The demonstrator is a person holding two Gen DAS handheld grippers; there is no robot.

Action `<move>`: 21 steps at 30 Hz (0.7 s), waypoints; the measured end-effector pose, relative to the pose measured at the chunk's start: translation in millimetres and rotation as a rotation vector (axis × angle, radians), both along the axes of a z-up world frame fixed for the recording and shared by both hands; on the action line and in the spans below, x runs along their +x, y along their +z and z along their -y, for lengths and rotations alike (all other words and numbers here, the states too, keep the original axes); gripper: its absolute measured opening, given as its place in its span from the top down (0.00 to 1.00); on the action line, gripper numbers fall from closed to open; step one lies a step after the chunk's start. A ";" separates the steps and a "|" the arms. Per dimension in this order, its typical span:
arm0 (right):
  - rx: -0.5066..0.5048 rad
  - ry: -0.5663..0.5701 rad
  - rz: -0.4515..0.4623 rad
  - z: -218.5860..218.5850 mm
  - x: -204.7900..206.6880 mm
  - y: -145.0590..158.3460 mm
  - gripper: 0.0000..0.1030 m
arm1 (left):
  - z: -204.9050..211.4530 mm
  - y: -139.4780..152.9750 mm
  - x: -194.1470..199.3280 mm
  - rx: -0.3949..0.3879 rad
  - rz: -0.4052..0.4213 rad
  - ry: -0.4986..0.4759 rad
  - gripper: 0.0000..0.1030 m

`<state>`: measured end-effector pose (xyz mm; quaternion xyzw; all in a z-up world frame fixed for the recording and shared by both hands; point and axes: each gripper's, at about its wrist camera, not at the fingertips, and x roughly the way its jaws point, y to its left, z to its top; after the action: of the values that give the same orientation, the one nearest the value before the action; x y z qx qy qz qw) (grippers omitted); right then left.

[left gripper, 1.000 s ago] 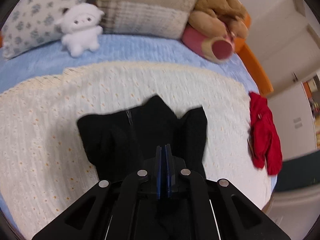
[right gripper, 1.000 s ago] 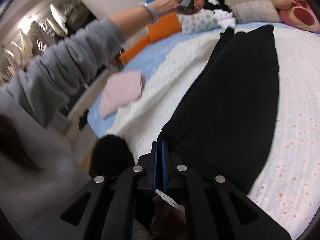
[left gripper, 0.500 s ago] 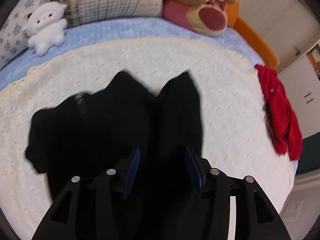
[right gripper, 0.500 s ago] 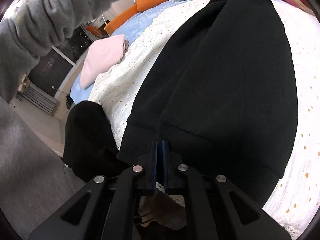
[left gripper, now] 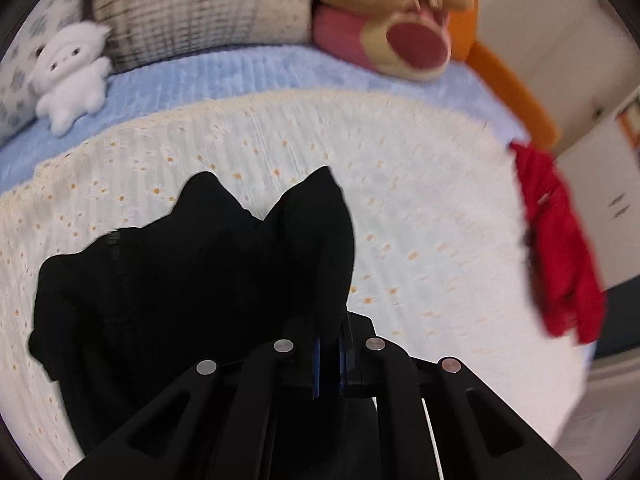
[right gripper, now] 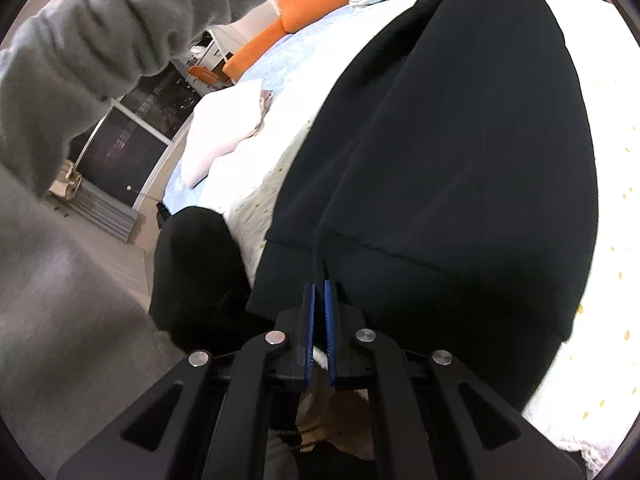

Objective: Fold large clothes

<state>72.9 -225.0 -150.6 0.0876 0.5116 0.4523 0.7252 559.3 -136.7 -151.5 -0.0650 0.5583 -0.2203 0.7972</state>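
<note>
A large black garment [left gripper: 192, 264] lies on a cream dotted blanket [left gripper: 420, 200] on the bed. In the left wrist view my left gripper [left gripper: 329, 354] is shut on a fold at the garment's right side, near its top end. In the right wrist view the same black garment [right gripper: 460, 160] stretches away from me. My right gripper [right gripper: 319, 292] is shut on its ribbed hem at the near edge.
A red garment [left gripper: 560, 248] lies at the bed's right edge. A white plush [left gripper: 72, 76], pillows [left gripper: 200, 8] and a pink-brown plush [left gripper: 400, 32] line the head. A folded pink cloth [right gripper: 224, 132] lies at the left. My grey-sleeved arm [right gripper: 100, 40] crosses the right wrist view.
My left gripper opened half a second ago and has shut again on the garment's right fold. My right gripper kept its hold on the hem and moved closer over the garment.
</note>
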 end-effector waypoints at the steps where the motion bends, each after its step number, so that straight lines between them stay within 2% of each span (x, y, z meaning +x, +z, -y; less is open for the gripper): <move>1: -0.004 0.008 0.004 2.3 -1.8 3.6 0.94 | -13.1 11.8 2.0 -0.046 -0.013 0.003 0.89; 4: -0.019 0.029 0.008 2.1 -5.3 6.6 0.94 | -35.4 22.9 4.1 -0.053 -0.027 0.030 0.89; 6: -0.035 0.029 -0.011 -1.3 -3.5 -0.7 0.94 | -49.4 13.1 6.3 -0.035 -0.037 0.053 0.89; 8: -0.091 0.024 -0.005 -11.1 -2.6 -9.5 0.94 | -58.1 -17.0 10.2 0.004 -0.062 0.078 0.86; 10: -0.125 0.027 0.004 -16.5 -3.0 -12.1 0.94 | -65.3 -50.2 12.8 0.048 -0.093 0.108 0.72; 11: -0.133 0.023 0.003 -16.2 -2.6 -10.9 0.93 | -68.7 -72.8 12.9 0.040 -0.110 0.125 0.71; 12: -0.137 0.024 0.000 -15.1 -2.5 -10.0 0.93 | -72.1 -76.4 9.9 -0.005 -0.073 0.145 0.70; 13: -0.138 0.028 -0.006 -13.9 -1.9 -8.7 0.91 | -75.2 -74.5 7.1 -0.050 -0.037 0.159 0.68; 15: -0.108 0.052 -0.035 -10.4 -1.7 -4.6 0.75 | -74.3 -68.2 7.0 -0.057 -0.042 0.142 0.62; 16: -0.090 0.063 -0.044 -9.4 -2.2 -1.5 0.57 | -73.0 -61.7 6.2 -0.051 -0.046 0.126 0.57; 17: -0.063 0.073 -0.041 -7.9 -3.4 5.0 0.46 | -72.2 -49.9 3.8 -0.043 -0.045 0.112 0.46; 18: -0.044 0.081 -0.017 -3.5 -4.4 15.7 0.42 | -73.2 -34.1 -1.5 -0.034 -0.013 0.112 0.35; 19: -0.027 0.084 0.001 2.5 -3.5 25.2 0.42 | -75.1 -21.4 -8.5 -0.027 0.029 0.118 0.29; 20: -0.013 0.078 0.015 9.3 -1.0 32.4 0.42 | -77.6 1.4 -18.4 -0.040 0.112 0.114 0.18; 21: 0.003 0.043 0.050 19.4 3.5 44.3 0.41 | -80.6 19.5 -25.7 -0.057 0.178 0.114 0.12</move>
<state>76.4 -244.4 -106.3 0.0662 0.4942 0.4709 0.7278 533.7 -56.1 -132.0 -0.0995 0.4743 -0.1952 0.8527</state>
